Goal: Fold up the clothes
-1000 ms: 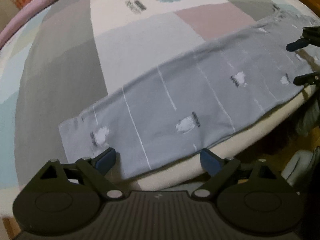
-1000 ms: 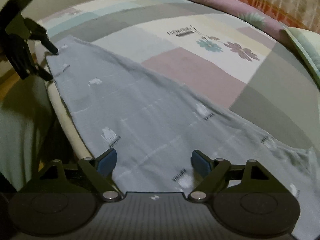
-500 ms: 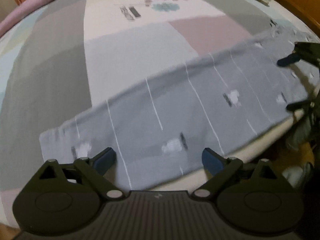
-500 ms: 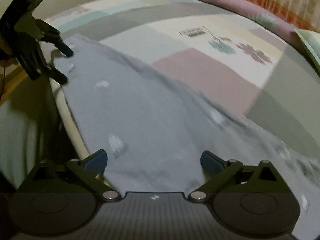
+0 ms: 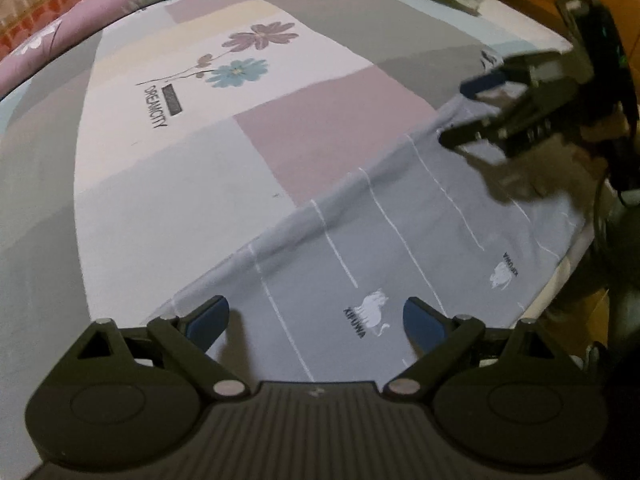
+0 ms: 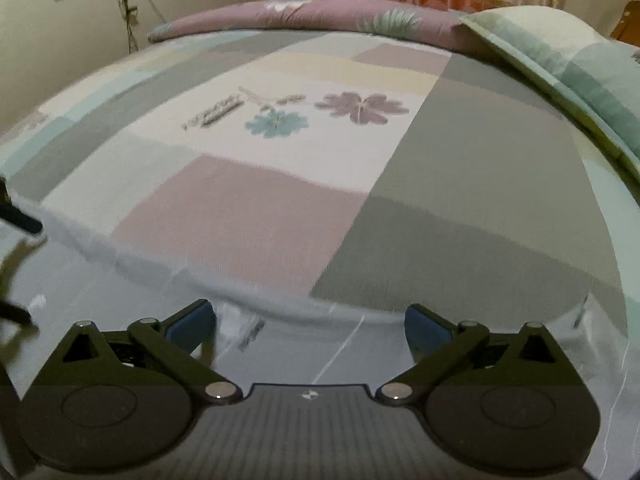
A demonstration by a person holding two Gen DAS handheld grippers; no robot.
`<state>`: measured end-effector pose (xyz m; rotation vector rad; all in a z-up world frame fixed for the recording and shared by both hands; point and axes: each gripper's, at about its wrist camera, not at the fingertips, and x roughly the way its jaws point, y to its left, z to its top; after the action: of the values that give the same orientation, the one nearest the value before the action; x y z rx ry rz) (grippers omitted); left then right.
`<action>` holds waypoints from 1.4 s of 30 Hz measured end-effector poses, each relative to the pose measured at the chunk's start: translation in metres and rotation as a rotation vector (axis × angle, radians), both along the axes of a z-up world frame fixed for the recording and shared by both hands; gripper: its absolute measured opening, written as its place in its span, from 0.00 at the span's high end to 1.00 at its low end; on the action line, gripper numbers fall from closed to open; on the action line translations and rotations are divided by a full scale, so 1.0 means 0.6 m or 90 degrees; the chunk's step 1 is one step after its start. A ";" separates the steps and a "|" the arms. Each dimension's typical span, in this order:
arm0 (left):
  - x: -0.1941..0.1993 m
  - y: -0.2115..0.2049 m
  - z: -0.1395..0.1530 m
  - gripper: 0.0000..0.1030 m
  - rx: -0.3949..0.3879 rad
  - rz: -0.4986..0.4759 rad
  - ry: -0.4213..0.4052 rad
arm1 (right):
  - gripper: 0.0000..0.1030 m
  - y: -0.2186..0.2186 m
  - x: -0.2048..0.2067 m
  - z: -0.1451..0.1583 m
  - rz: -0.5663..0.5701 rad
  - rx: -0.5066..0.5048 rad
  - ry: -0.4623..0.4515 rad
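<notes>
2 tools (image 5: 316,318) (image 6: 310,326) spread, 1 grey garment (image 5: 420,240)

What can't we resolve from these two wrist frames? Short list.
- Grey garment: left wrist view, near edge hidden behind the left gripper; type unclear.
- Same garment: right wrist view, motion-blurred, prints unreadable, cut off at the bottom by the right gripper.
- Right gripper in the left wrist view: blurred; contact with the cloth unclear.
- Bedsheet lettering: right wrist view, smeared.
- Bed's right side: left wrist view, dark, cut off by the fisheye edge.
</notes>
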<state>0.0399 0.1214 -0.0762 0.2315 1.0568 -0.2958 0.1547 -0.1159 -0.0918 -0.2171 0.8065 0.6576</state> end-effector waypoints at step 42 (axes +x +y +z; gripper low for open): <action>0.042 -0.218 0.008 0.09 -0.019 -0.184 -0.065 | 0.00 -0.257 -0.028 0.061 -0.084 -0.039 -0.043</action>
<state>0.0648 -0.0096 -0.0714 0.3703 0.9177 -0.5536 0.1378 -0.2703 -0.0552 -0.2384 0.7704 0.5002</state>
